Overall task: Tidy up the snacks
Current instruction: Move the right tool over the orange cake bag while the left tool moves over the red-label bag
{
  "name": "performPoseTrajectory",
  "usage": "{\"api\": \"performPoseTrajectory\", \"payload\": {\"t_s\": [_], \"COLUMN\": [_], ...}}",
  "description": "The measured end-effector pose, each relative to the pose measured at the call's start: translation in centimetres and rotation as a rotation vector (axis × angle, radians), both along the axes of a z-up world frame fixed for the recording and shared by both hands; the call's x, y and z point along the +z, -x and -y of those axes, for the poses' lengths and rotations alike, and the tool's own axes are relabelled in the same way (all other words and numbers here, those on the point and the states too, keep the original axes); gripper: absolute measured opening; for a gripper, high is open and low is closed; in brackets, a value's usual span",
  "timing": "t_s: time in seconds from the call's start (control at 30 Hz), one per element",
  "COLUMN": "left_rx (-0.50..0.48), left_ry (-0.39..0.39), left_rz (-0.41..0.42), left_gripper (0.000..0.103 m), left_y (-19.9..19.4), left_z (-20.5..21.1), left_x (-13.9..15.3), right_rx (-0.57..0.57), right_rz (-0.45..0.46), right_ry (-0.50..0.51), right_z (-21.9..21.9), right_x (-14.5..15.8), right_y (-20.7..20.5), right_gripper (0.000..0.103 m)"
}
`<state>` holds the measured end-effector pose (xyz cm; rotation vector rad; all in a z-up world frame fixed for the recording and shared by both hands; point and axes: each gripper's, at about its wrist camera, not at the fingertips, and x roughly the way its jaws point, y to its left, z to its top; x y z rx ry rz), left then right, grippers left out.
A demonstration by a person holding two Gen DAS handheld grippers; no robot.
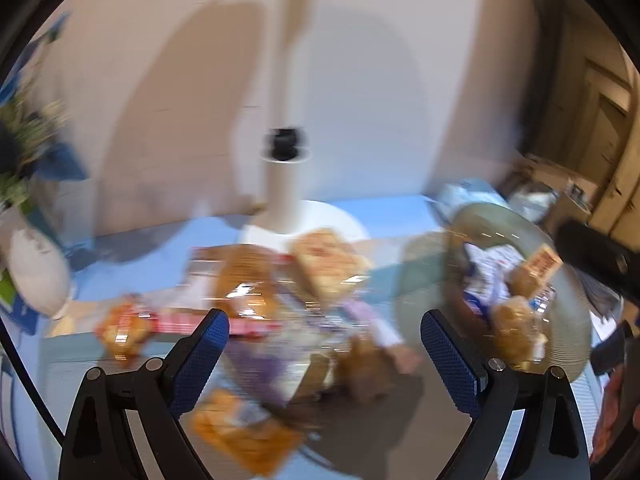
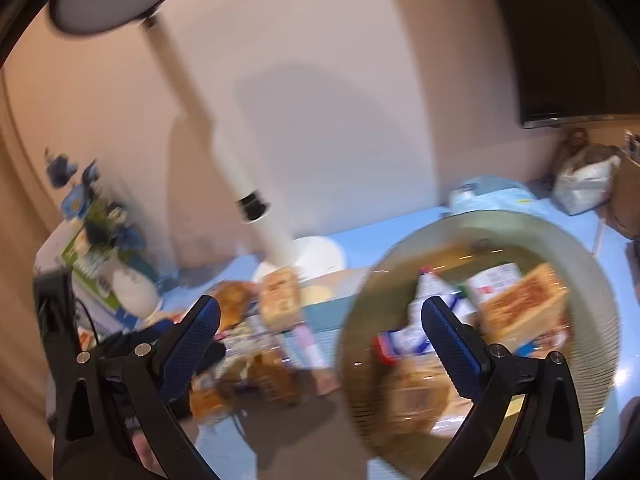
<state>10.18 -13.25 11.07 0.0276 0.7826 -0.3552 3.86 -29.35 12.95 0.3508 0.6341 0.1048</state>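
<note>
A pale wall rises behind a light blue tabletop [image 1: 400, 212], where a white lamp post on a round white base [image 1: 344, 220] stands at the back. Both views are badly smeared by motion.

The left gripper [image 1: 324, 344] is spread wide with nothing between its blue-padded fingers [image 1: 204, 344]. Directly ahead of it and beneath the gap lies the loose heap of clear-wrapped, orange-brown snack packets [image 1: 256, 292]. The large round grey-green ribbed bowl [image 1: 568, 344], already holding several packets, sits off past its right finger. So the left gripper is judged the nearer one to the heap. One toast-like wrapped square [image 1: 328, 264] lies dead ahead of it, its long side running away and slightly rightward (the blur makes this a loose reading).

The right gripper [image 2: 320, 336] is likewise released and empty. For it the bowl's rim [image 2: 500, 220] fills the space ahead and right, and its right finger overlaps the bowl in the picture; the heap [image 2: 276, 304] lies ahead and left.

The right wrist view shows the bowl's contents, including a red-brown wrapped slab [image 2: 524, 304], and the lamp's head; the left wrist view shows the near packets the right view mostly hides.
</note>
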Motion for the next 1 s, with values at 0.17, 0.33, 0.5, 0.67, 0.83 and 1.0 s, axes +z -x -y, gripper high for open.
{"api": "performPoseTrajectory", "payload": {"t_s": [0.17, 0.33, 0.5, 0.67, 0.83, 1.0], "left_rx": [0.092, 0.159, 0.198, 0.169, 0.127, 0.095], "left_ry": [-0.012, -0.02, -0.035, -0.01, -0.023, -0.086], "left_rz": [0.005, -0.02, -0.074, -0.131, -0.144, -0.106], "left_gripper": [0.095, 0.095, 0.095, 0.095, 0.095, 0.103], "left_y": [-1.3, -2.4, -3.8, -5.2, -6.7, -8.2], "left_z": [-6.6, -12.3, -16.1, -17.3, -16.5, -15.9], "left_x": [-0.3, -1.9, -4.7, -7.5, -9.2, -11.8], "right_rx": [0.093, 0.196, 0.276, 0.371, 0.433, 0.441], "right_rz": [-0.014, -0.057, -0.106, -0.131, -0.179, -0.181], "right_ry": [0.021, 0.064, 0.065, 0.118, 0.203, 0.325], "right_z": [-5.3, -11.1, -15.3, -18.7, -20.4, -21.4], "right_x": [-0.7, -2.7, -5.4, -7.9, -10.7, -14.3], "right_y": [-0.4, -0.4, -0.1, -0.4, -1.7, -2.4], "right_gripper": [0.102, 0.102, 0.102, 0.102, 0.102, 0.103]}}
